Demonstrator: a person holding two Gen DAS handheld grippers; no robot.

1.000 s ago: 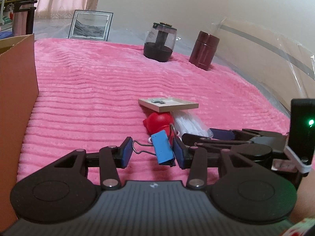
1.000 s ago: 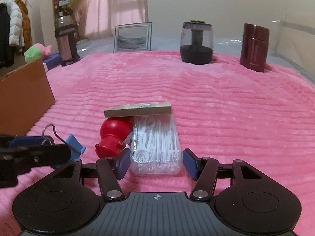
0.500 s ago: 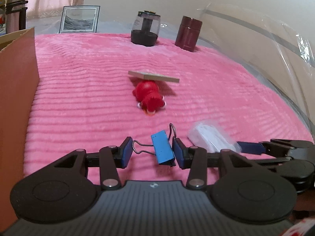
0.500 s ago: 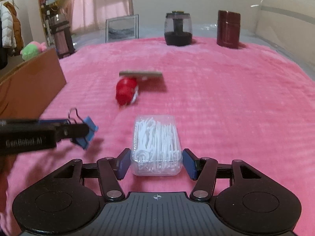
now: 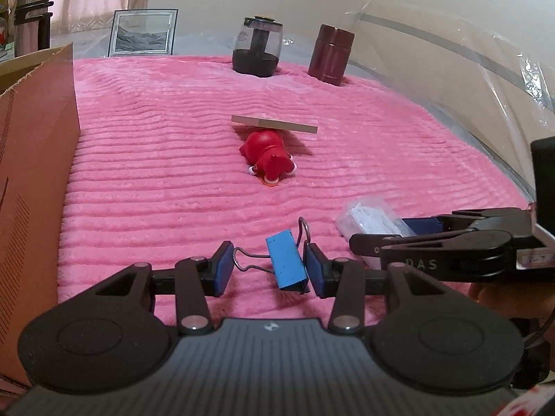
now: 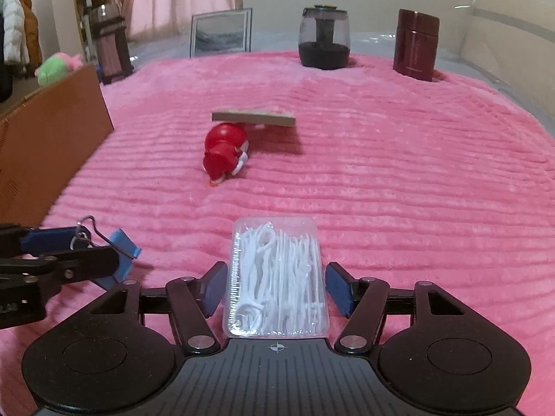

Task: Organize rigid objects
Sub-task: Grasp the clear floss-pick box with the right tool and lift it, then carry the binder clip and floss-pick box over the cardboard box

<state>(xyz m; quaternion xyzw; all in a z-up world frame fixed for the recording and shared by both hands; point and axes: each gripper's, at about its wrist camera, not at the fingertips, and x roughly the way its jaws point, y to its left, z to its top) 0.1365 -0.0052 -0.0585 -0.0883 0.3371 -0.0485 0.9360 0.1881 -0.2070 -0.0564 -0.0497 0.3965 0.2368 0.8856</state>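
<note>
Two grippers, each angled down over a pink ribbed blanket (image 6: 381, 180), held or straddled one small item apiece.

At the near left, the left gripper (image 5: 266, 268) sat narrowly parted and clamped on one blue binder clip (image 5: 286, 263), one pad on its wire handle, the other on its body. To its right, the right gripper (image 6: 275, 286) straddled one clear box of floss picks (image 6: 275, 277) lying on the blanket; its jaws had just been opening and gaps showed at both pads. One cardboard box (image 5: 31, 187) stood at the far left. Mid-blanket lay one red toy figure (image 6: 223, 154) with one flat wooden block (image 6: 253, 118) resting on it. Far back stood one framed picture (image 6: 222, 33), one dark glass jar (image 6: 324, 38) and one maroon canister (image 6: 416, 45).
</note>
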